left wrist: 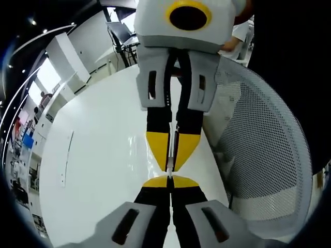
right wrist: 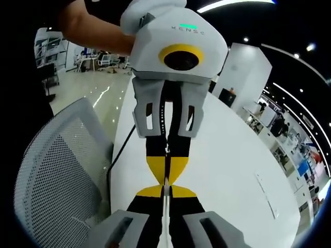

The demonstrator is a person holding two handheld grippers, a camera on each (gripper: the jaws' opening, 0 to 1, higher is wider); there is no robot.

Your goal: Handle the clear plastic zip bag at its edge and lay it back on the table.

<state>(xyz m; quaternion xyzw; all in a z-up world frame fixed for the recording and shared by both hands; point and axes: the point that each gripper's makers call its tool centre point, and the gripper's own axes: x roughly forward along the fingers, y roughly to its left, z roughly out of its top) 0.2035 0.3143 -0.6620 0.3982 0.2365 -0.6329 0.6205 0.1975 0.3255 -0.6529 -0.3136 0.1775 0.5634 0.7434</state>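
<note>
Pale lettering "KENSC" stands on the left hand-held gripper (right wrist: 166, 177) housing.

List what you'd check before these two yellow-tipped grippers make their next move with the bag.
1. Left gripper shut on the bag's edge: ok, jaws closed on a thin clear strip.
2. Right gripper shut on the same edge: ok, tip to tip with the left.
3. Clear zip bag hanging flat, untwisted: cannot tell, it is seen edge-on.
4. Bare white table underneath to lay it on: ok.
5. Mesh chair out of the way: cannot tell, it sits close to the table's edge.
</note>
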